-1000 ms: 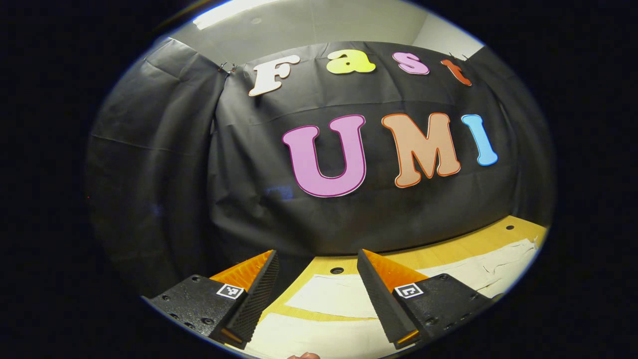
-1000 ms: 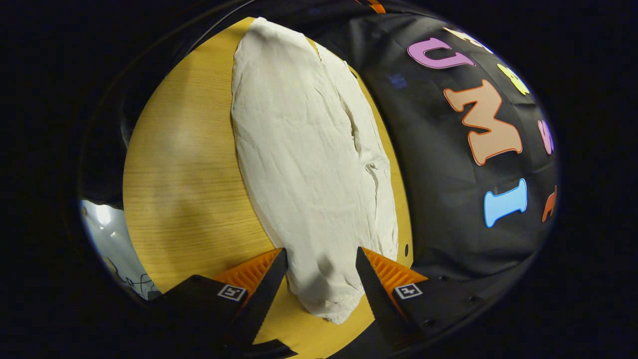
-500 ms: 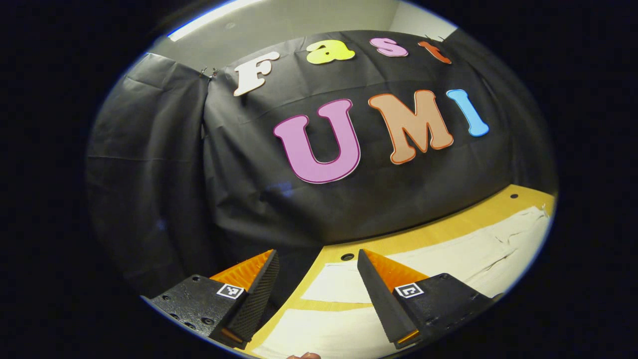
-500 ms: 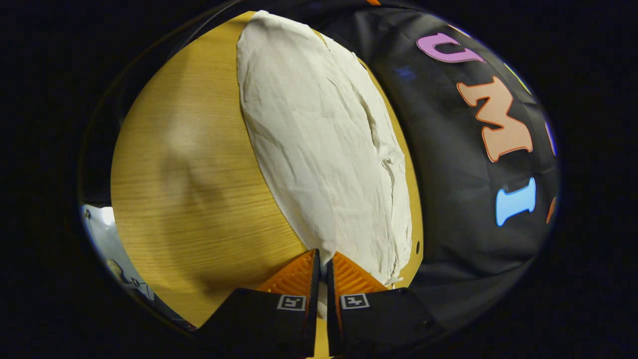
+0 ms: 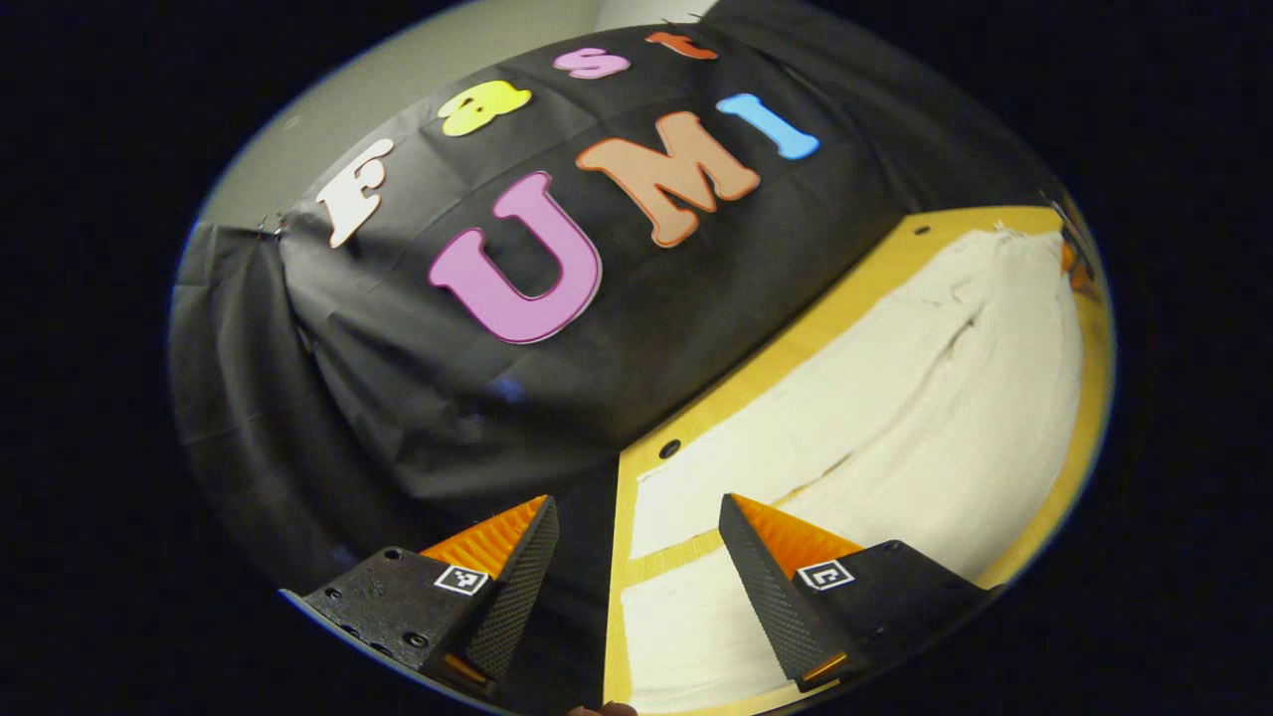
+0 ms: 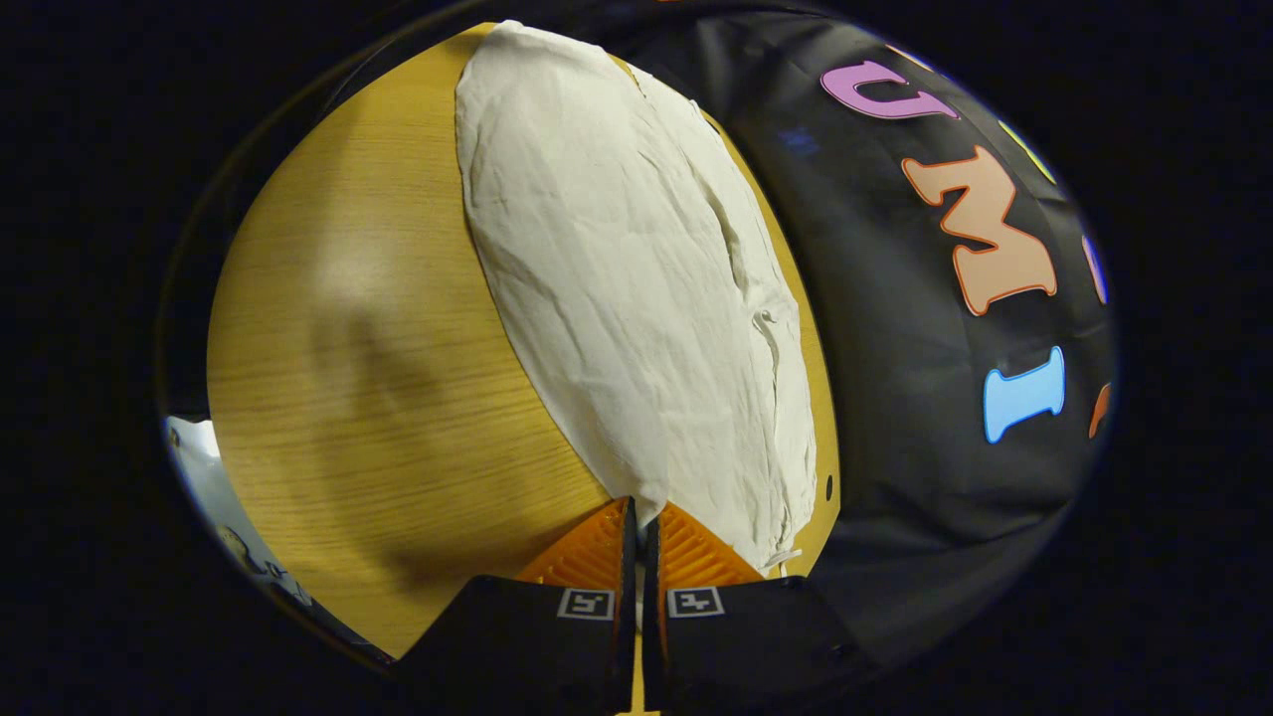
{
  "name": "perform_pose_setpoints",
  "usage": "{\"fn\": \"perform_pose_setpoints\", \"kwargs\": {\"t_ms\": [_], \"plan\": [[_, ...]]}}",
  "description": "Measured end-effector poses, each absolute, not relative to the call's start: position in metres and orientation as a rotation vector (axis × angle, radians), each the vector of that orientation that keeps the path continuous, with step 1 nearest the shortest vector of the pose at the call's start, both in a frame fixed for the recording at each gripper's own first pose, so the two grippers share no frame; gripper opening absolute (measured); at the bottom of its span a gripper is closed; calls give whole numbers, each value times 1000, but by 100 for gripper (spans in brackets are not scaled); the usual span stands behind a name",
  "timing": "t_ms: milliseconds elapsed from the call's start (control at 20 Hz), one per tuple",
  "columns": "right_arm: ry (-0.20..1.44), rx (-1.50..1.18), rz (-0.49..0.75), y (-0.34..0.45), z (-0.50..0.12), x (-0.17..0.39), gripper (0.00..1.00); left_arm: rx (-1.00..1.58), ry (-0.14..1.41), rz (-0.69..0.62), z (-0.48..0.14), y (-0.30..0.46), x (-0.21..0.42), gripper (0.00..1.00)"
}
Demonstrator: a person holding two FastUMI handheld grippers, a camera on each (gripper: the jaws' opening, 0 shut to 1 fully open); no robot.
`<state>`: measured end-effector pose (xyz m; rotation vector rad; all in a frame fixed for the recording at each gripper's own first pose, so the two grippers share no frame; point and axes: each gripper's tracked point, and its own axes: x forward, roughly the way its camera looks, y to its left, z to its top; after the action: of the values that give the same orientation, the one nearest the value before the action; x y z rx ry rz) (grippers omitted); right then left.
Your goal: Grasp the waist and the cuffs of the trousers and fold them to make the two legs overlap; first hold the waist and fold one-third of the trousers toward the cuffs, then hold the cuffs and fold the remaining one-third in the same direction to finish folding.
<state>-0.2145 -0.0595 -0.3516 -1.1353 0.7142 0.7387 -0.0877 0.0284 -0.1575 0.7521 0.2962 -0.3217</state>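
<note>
Cream trousers (image 6: 636, 298) lie flat along the wooden table (image 6: 378, 378), running away from my right gripper (image 6: 643, 507). That gripper is shut on the near corner of the cloth at the waist end, and a bit of fabric shows between its fingers. In the left gripper view the trousers (image 5: 895, 418) stretch off to the right, two leg ends side by side with a strip of table between them. My left gripper (image 5: 636, 507) stands open at that cuff end. One finger is over the near leg, the other beyond the table's end.
The table's far edge (image 5: 796, 338) runs along the black cloth wall, with a small round hole (image 5: 669, 448) near the corner. Another hole (image 6: 828, 481) shows by the waist end. Bare wood lies beside the trousers on the side away from the wall.
My right gripper closed on the trousers' corner and keeps hold. The left gripper tilted and swung, so the trousers' length now shows beyond its open fingers.
</note>
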Motion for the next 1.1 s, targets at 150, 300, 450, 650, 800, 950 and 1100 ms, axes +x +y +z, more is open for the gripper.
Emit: {"fn": "perform_pose_setpoints", "kwargs": {"t_ms": [150, 300, 450, 650, 800, 950, 1100], "plan": [[715, -1128, 739, -59, -351, -214, 5, 832, 367, -404, -190, 35, -105, 96], [706, -1139, 740, -59, -352, -214, 5, 913, 414, -481, -218, 38, -124, 97], [706, -1139, 742, -59, -352, -213, 5, 979, 472, -570, -243, 41, -147, 97], [704, -1140, 746, -59, -351, -212, 5, 1083, 551, -683, -264, 51, -166, 97], [693, -1150, 742, -59, -353, -210, 5, 1140, 633, -755, -286, 63, -181, 97], [693, -1148, 738, -59, -353, -210, 5, 1159, 698, -780, -304, 75, -195, 97], [691, -1151, 738, -59, -353, -209, 5, 1181, 710, -786, -315, 76, -197, 97]]}}
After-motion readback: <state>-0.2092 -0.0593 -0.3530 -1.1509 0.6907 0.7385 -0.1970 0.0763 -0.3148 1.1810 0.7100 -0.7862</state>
